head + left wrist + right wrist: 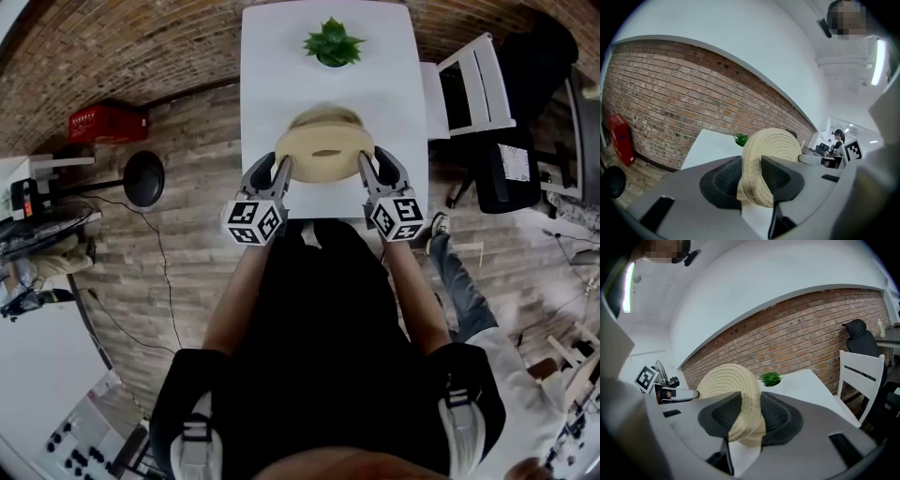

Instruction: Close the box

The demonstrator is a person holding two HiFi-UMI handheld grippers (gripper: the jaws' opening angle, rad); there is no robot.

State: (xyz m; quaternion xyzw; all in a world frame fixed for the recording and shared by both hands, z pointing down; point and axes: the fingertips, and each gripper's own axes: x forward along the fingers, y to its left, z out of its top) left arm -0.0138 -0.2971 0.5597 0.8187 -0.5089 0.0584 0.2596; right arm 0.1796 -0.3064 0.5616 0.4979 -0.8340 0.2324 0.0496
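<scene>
Head view: the left gripper (281,169) and the right gripper (367,167) each clamp one side of a round woven lid (323,150), held level over the near part of the white table (272,56); a blurred woven rim just behind and under the lid looks like the box (328,114), though I cannot tell whether lid and box touch; a potted plant (333,42) stands at the far end, well apart; a white chair (473,84) stands beside the table's right edge.

Left gripper view: the jaws stand fairly wide but press on the lid's thick coiled rim, which fills the gap between the pads; the table surface lies below, bare on this side.

Right gripper view: the same hold, pads closed on the opposite rim; the chair is off to the right, clear of the arm.

Judged from this, the lid is picked up and brought over the box; seating it squarely and letting go remain. The near table edge sits close under both grippers, so lowering wants care there; the sides and far end leave room.
</scene>
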